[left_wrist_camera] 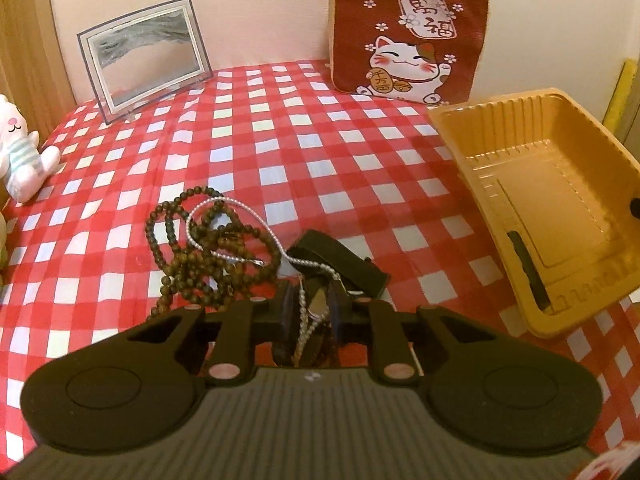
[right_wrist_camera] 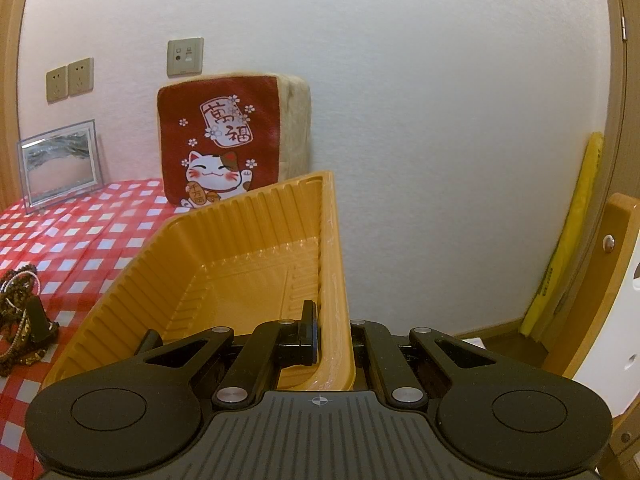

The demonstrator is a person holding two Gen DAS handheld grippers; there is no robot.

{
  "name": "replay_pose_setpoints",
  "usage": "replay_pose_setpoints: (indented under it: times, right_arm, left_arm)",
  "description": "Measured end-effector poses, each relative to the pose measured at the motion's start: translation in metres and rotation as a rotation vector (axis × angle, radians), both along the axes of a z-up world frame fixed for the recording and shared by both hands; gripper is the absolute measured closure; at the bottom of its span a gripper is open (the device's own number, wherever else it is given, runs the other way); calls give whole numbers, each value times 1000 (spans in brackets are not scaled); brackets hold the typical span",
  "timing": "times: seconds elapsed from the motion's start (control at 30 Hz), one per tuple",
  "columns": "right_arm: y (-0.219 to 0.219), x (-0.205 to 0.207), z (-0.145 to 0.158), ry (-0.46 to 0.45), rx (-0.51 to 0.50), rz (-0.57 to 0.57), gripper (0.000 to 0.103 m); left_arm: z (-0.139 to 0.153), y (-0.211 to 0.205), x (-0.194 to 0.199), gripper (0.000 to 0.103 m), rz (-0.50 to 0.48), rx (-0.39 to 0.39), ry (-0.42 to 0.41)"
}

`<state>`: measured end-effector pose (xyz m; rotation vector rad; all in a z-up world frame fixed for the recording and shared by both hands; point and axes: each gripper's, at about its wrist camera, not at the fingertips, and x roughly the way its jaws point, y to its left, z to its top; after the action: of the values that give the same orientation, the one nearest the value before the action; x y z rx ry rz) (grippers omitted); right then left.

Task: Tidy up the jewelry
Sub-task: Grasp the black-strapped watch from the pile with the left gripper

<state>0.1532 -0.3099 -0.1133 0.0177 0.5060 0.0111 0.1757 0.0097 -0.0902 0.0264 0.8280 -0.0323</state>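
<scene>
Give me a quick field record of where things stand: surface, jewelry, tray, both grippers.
surface: red-and-white checked cloth
jewelry: tangled pile of brown bead strands and a pearl chain, with a black strap, lying on the cloth
left gripper: closed on strands from the pile; pearl chain runs between the pads
tray: orange plastic tray, tilted, nothing visible inside
right gripper: clamped on the tray's side wall
tray versus pile: tray sits right of the pile, apart from it
background: lucky-cat cushion, glass frame, plush toy
</scene>
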Motion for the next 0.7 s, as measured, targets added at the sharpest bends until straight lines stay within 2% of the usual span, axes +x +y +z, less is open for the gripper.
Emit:
replay_pose_setpoints:
  times: [0.3, 0.4, 0.47, 0.7]
  right_arm:
    - [-1, 1, -1, 6, -1, -5, 99]
    - [-1, 2, -2, 7, -3, -4, 99]
    - [0, 2, -2, 6, -4, -3, 99]
    - [0, 2, -2, 7, -3, -4, 99]
  left_arm:
    - [6, 0, 16, 86, -10, -56, -2]
    - [4, -5, 25, 86, -13, -91, 20]
    - [1, -9, 31, 86, 1, -88, 35]
    - [-10, -3, 52, 76, 73, -120, 90]
